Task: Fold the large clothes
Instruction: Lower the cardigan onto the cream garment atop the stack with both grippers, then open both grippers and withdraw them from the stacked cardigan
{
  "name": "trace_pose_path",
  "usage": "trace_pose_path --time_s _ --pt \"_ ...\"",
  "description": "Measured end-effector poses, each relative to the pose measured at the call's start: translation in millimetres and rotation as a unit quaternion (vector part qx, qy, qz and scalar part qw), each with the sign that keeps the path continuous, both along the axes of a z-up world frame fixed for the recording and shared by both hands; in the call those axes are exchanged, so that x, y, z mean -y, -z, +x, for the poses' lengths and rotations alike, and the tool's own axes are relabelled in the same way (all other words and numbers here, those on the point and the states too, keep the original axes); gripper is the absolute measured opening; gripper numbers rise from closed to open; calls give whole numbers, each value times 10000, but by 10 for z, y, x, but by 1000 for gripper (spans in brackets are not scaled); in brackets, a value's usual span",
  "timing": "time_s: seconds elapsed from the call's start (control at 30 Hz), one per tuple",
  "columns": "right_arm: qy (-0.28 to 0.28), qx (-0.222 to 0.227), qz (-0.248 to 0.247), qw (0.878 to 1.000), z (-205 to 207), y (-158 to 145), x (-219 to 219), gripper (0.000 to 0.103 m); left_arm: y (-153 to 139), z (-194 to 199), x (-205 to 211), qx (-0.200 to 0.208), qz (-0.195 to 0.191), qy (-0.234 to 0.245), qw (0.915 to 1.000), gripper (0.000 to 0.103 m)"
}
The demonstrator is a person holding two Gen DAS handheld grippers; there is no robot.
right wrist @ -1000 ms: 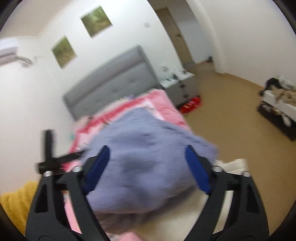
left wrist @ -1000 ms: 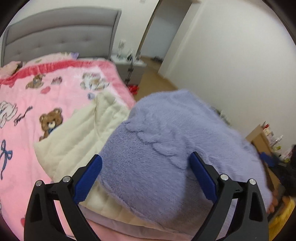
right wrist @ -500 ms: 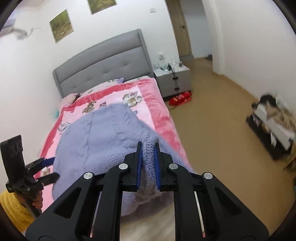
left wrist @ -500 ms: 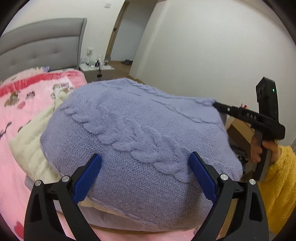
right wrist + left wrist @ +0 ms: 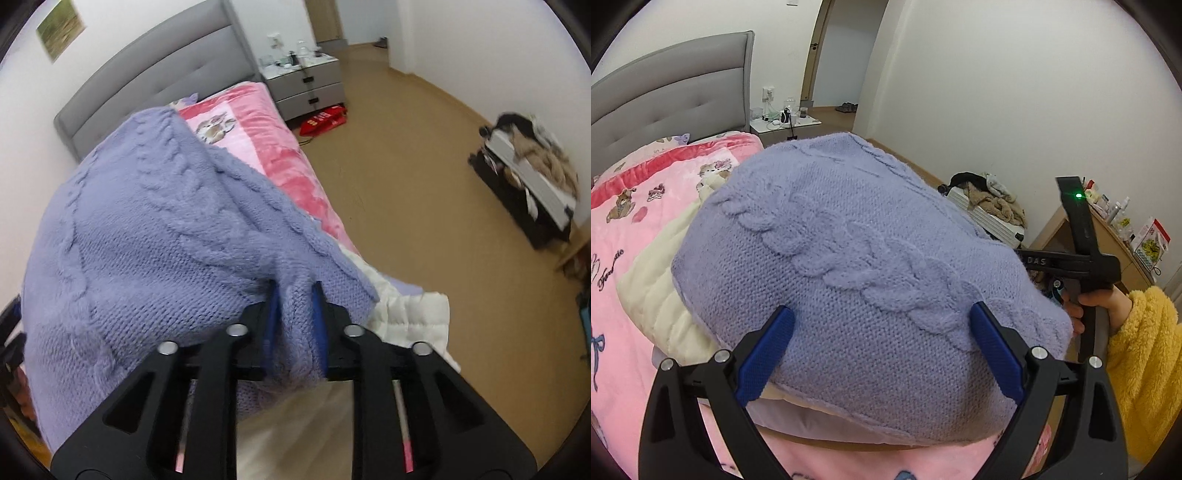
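A lavender cable-knit sweater point(image 5: 849, 251) is draped in a mound over a cream quilted garment point(image 5: 657, 291) on the pink bed. My left gripper point(image 5: 882, 354) is open wide, its blue pads point(image 5: 764, 354) on either side of the sweater's near part without pressing it. My right gripper point(image 5: 294, 317) pinches a bunched fold at the sweater point(image 5: 147, 240) edge; its jaws are opening, with the knit still filling the gap and touching both pads. In the left wrist view the right gripper's black body point(image 5: 1071, 260) shows at the sweater's right edge, held by a hand in a yellow fleece sleeve point(image 5: 1137, 350).
The pink bear-print blanket point(image 5: 624, 229) covers the bed, with a grey headboard point(image 5: 155, 70) behind. A grey nightstand point(image 5: 310, 81) and a red bag point(image 5: 325, 118) stand by the bed. A rack with heaped clothes point(image 5: 532, 166) is across the tan floor point(image 5: 406, 184). A wooden shelf with bottles point(image 5: 1119, 221) is at right.
The right gripper closed on the sweater's edge, then sank toward the bed and its jaws widened a little. The left gripper stayed open and swung right, so the sweater now fills its view.
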State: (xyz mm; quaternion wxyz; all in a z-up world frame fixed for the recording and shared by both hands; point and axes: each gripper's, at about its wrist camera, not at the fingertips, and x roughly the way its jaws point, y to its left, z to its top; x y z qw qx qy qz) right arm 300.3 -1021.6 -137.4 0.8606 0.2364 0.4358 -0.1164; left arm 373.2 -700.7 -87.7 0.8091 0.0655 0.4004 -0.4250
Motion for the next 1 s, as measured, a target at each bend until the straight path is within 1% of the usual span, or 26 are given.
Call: trace_pose_path --time_s 0.03,0.07,0.13,0.17,0.2,0.23,0.27,0.3,0.33,0.37,0.43,0.5,0.53,0.57,0.67,0.83,1.0 --pt "78 80 57 9999 -26 -39 -2 37 -13 -19 -7 20 6 -30 10000 94" --pt "156 230 103 9996 -89 -110 -1 40 -41 -49 -19 66 11 -41 10000 94" --pt "246 453 -22 9987 -174 -238 -52 43 -69 -32 -35 109 11 -82 9999 95" --pt "279 506 -177 9982 -225 -317 -114 45 -89 -33 -50 88 28 -119 9999 95" --pt "345 512 -380 9974 -279 -397 -194 54 -118 -47 -66 37 46 -178 9998 96" --pt "343 507 -516 9968 -309 -450 -265 65 -149 -60 -85 -18 70 -260 9996 96" --pt "325 519 -738 9954 -358 -540 -381 69 -164 -56 -106 -49 67 -306 9995 96" --pt "334 511 -922 9939 -389 -612 -465 77 -205 -75 -142 -78 34 -377 9993 96" --pt "314 477 -1201 9911 -438 -719 -624 81 -246 -108 -178 -99 -3 -416 9991 96" --pt "280 493 -1312 9897 -479 -785 -730 82 -292 -131 -205 -128 -29 -438 9990 96" --pt "261 553 -1433 9878 -602 -960 -958 92 -387 -138 -239 -53 -52 -511 9987 96" --pt "412 579 -1538 9855 -745 -1124 -1124 95 -552 -230 -279 195 22 -622 9979 96" --pt "502 527 -1596 9845 -762 -1164 -1173 95 -636 -284 -287 309 130 -676 9971 96" --pt "622 430 -1683 9828 -810 -1225 -1243 95 -726 -334 -307 397 158 -682 9968 96" --pt "780 363 -1806 9798 -970 -1351 -1399 95 -944 -473 -336 588 253 -781 9949 96" --pt "835 136 -2373 9677 -1159 -1481 -1655 95 -1167 -706 -362 752 422 -875 9924 96" --pt "811 55 -2563 9632 -1303 -1562 -1810 95 -1232 -833 -363 773 398 -767 9933 96"
